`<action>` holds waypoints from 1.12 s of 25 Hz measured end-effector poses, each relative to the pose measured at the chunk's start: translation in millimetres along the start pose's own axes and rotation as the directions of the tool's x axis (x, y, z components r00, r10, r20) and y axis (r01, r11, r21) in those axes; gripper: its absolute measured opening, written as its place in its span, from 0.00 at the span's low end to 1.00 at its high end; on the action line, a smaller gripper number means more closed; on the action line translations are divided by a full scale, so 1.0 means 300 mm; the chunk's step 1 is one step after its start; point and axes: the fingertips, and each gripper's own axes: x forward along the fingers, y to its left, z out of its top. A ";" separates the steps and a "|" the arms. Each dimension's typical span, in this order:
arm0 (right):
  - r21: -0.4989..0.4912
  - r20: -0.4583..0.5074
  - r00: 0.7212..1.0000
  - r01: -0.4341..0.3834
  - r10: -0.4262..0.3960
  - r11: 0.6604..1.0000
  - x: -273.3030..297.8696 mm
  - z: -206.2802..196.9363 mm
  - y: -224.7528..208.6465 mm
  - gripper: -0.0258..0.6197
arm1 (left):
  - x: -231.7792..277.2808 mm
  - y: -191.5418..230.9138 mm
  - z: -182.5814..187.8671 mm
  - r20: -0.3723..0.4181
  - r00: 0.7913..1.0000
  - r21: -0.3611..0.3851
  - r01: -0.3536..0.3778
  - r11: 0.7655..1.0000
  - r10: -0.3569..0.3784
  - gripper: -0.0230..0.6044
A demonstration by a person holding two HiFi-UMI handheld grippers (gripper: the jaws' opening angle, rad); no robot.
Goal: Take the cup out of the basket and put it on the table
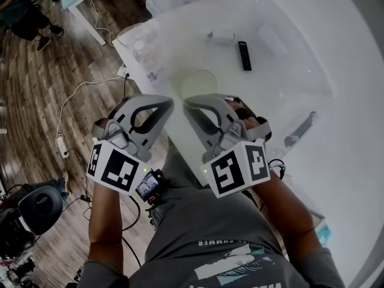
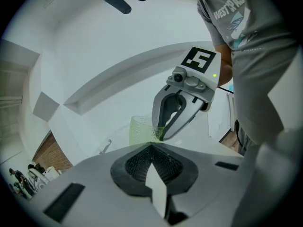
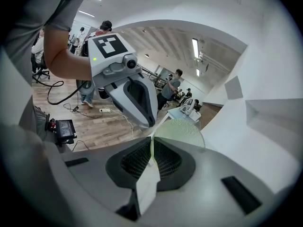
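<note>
- Right now the broad white bench (image 1: 288, 53) is offering plenty of bare surface straight ahead of the cup. Its near edge is running diagonally close under both tools, with wooden floor beyond, so I judge the cup should be set down well inward of that edge.
- What looks like the clear plastic basket (image 1: 141, 50) is sitting at the bench's left edge, and the cup is already out of it.
- The right hand-held gripper (image 1: 187, 102) is clamping its jaws on the thin rim of the cup. A rim pinch like this is likely to swing, so a slow, level lowering would suit.
- The left hand-held gripper (image 1: 171, 101) is hovering just beside it with its jaws together and nothing between them.
- The translucent pale-green dotted plastic cup (image 1: 199, 83) is hanging over the bench near that edge; whether its base is touching, I cannot tell.
- The slim black remote (image 1: 245, 56) is lying well apart from the cup, farther in.
</note>
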 end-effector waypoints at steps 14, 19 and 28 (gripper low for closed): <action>-0.002 -0.065 0.988 -0.138 0.137 0.990 0.150 -0.096 0.203 0.09 | -0.032 -0.060 -0.143 -0.050 0.999 -0.085 -0.008 0.996 0.004 0.05; 0.009 -0.090 0.975 -0.202 0.202 0.979 0.208 -0.123 0.273 0.09 | -0.043 -0.084 -0.207 -0.070 0.998 -0.130 -0.015 0.991 0.006 0.05; 0.056 -0.163 0.941 -0.292 0.297 0.955 0.311 -0.236 0.387 0.09 | -0.063 -0.122 -0.324 -0.102 0.995 -0.195 -0.020 0.981 0.000 0.05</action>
